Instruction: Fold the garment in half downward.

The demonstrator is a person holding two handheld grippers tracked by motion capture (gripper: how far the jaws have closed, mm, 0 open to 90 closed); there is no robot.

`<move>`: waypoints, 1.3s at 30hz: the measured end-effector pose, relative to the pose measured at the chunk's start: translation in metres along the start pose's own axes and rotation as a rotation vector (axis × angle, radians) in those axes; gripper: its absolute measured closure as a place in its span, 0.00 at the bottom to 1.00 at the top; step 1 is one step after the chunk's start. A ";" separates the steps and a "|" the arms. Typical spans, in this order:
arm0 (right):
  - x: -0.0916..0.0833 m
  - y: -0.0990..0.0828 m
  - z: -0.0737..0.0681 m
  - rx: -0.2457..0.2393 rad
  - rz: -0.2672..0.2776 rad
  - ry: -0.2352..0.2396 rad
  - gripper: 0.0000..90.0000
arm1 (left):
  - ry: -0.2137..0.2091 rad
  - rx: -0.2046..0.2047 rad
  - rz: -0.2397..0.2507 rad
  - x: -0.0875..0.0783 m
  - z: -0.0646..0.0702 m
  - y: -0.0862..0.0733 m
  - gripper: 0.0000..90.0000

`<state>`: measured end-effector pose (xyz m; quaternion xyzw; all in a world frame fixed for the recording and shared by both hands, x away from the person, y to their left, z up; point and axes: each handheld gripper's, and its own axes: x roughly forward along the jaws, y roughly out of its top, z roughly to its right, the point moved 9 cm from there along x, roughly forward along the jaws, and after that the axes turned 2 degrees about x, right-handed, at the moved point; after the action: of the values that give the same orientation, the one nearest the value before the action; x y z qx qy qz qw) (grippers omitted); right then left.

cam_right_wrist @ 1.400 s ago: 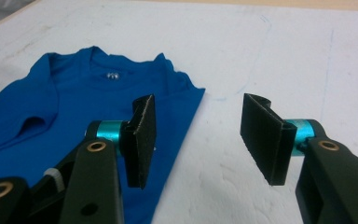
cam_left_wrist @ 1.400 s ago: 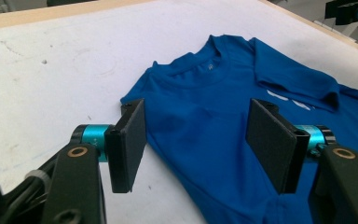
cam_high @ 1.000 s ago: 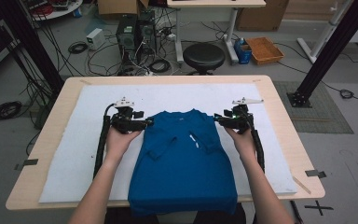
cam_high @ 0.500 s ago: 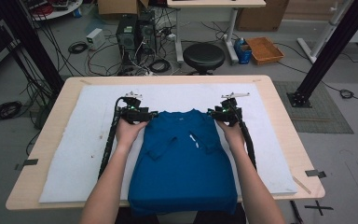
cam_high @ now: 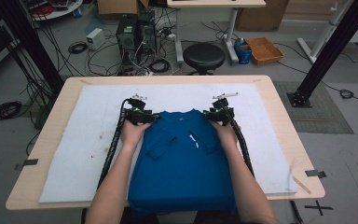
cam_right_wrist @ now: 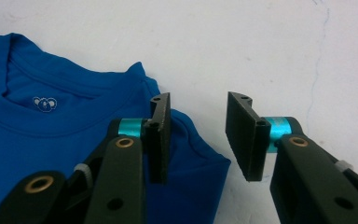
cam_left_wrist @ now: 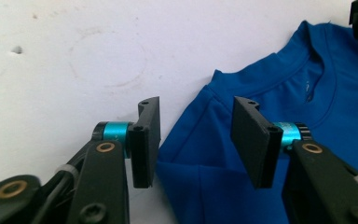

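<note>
Blue shirt (cam_high: 182,163) lay folded on the white mat (cam_high: 74,154) covering the desk (cam_high: 279,93), collar away from the person. Left tool (cam_left_wrist: 196,135) sat at the shirt's left shoulder, jaws spread and just closing, cloth edge between them, unpinched. Right tool (cam_right_wrist: 198,133) at the right shoulder: likewise spread, just closing, straddling the shoulder edge.
</note>
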<state>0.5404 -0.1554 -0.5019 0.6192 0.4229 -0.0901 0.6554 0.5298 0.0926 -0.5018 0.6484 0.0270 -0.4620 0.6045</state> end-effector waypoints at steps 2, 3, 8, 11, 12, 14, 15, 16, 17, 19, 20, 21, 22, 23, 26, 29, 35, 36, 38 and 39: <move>0.002 -0.002 0.000 -0.014 -0.011 -0.004 0.73 | 0.004 0.022 -0.021 0.003 0.003 0.000 0.64; 0.004 -0.003 0.000 -0.021 -0.019 -0.006 0.74 | 0.013 0.036 -0.026 0.005 0.004 0.000 0.65; 0.006 -0.005 -0.002 -0.047 -0.025 -0.012 0.84 | 0.048 0.047 -0.034 0.003 0.000 -0.001 0.78; 0.005 -0.005 -0.004 -0.051 -0.028 -0.005 0.90 | 0.058 0.071 -0.043 0.002 0.001 -0.001 0.90; 0.005 -0.005 -0.005 -0.058 -0.028 -0.007 0.91 | 0.056 0.078 -0.044 0.002 0.002 -0.001 0.93; 0.004 -0.005 -0.007 -0.063 -0.032 -0.004 0.94 | 0.058 0.094 -0.038 0.001 0.003 0.000 0.96; 0.003 -0.004 -0.007 -0.067 -0.026 -0.002 0.96 | 0.062 0.102 -0.037 0.000 0.003 0.001 0.98; 0.002 -0.004 -0.007 -0.068 -0.022 -0.003 0.96 | 0.064 0.106 -0.033 0.000 0.003 0.001 0.98; 0.000 -0.003 -0.008 -0.061 -0.016 -0.002 0.96 | 0.063 0.104 -0.031 -0.001 0.003 0.002 0.98; -0.004 -0.001 -0.009 -0.055 -0.003 0.009 0.97 | 0.057 0.102 -0.028 -0.004 0.002 0.002 0.98; -0.006 0.001 -0.009 -0.056 0.005 0.009 0.97 | 0.054 0.100 -0.019 -0.005 0.002 0.004 0.99; -0.008 0.002 -0.009 -0.059 0.016 0.012 0.97 | 0.049 0.096 -0.011 -0.007 0.002 0.005 0.99; -0.011 0.003 -0.009 -0.053 0.025 0.017 0.97 | 0.047 0.098 -0.005 -0.010 0.002 0.006 0.99; -0.013 0.004 -0.010 -0.050 0.035 0.027 0.97 | 0.041 0.096 0.008 -0.012 0.003 0.008 0.99; -0.019 0.005 -0.012 -0.045 0.055 0.037 0.97 | 0.029 0.108 0.031 -0.019 0.006 0.013 0.99; -0.026 0.006 -0.013 -0.042 0.076 0.044 0.97 | 0.018 0.124 0.051 -0.027 0.010 0.018 0.99; -0.044 0.007 -0.013 -0.013 0.127 0.076 0.97 | -0.002 0.164 0.111 -0.046 0.020 0.024 0.99; -0.048 0.007 -0.014 -0.011 0.136 0.080 0.97 | -0.009 0.169 0.120 -0.049 0.022 0.024 0.99; -0.055 0.006 -0.014 -0.009 0.150 0.089 0.97 | -0.015 0.182 0.136 -0.056 0.026 0.023 0.99; -0.058 0.005 -0.015 -0.010 0.160 0.097 0.97 | -0.022 0.192 0.141 -0.059 0.029 0.023 0.99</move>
<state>0.5004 -0.1646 -0.4573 0.6515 0.4038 -0.0053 0.6422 0.4932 0.0944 -0.4426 0.6985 -0.0698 -0.4259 0.5708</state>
